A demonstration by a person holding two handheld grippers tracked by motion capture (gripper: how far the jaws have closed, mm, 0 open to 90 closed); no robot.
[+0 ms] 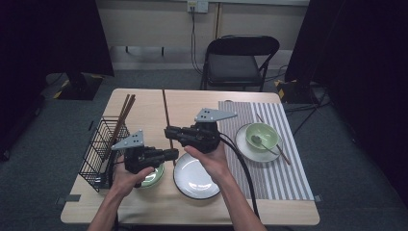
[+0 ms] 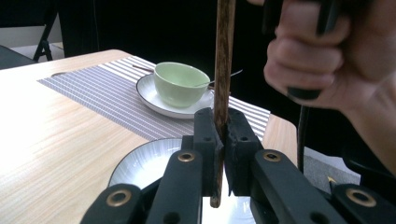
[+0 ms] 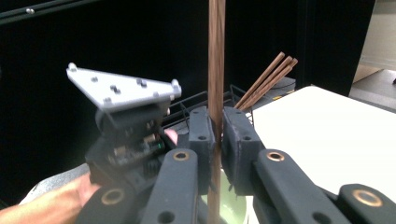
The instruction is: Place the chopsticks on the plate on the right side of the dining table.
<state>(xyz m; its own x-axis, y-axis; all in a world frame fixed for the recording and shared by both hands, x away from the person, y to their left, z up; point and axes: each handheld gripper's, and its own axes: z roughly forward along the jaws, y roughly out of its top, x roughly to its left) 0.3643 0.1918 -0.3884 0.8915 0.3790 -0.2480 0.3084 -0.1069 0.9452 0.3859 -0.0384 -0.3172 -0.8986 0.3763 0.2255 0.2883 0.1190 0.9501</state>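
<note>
A long brown chopstick [image 1: 165, 108] lies across the middle of the table, pointing away from me. Both grippers grip its near end. My left gripper [image 1: 174, 154] comes in from the left and is shut on the chopstick, which stands upright between its jaws in the left gripper view [image 2: 224, 56]. Just beyond it, my right gripper [image 1: 168, 132] comes in from the right and is also shut on the chopstick [image 3: 215, 56]. The left gripper [image 3: 126, 126] with its grey plate shows in the right gripper view. The right hand [image 2: 327, 56] shows in the left gripper view.
A black wire basket [image 1: 98, 149] holding several chopsticks [image 1: 124, 115] stands at the left. A small green plate [image 1: 153, 177] and a white plate [image 1: 195, 180] lie near me. On the striped placemat [image 1: 284, 178] a green bowl [image 1: 262, 134] with a spoon sits on a saucer. A chair [image 1: 238, 62] stands behind the table.
</note>
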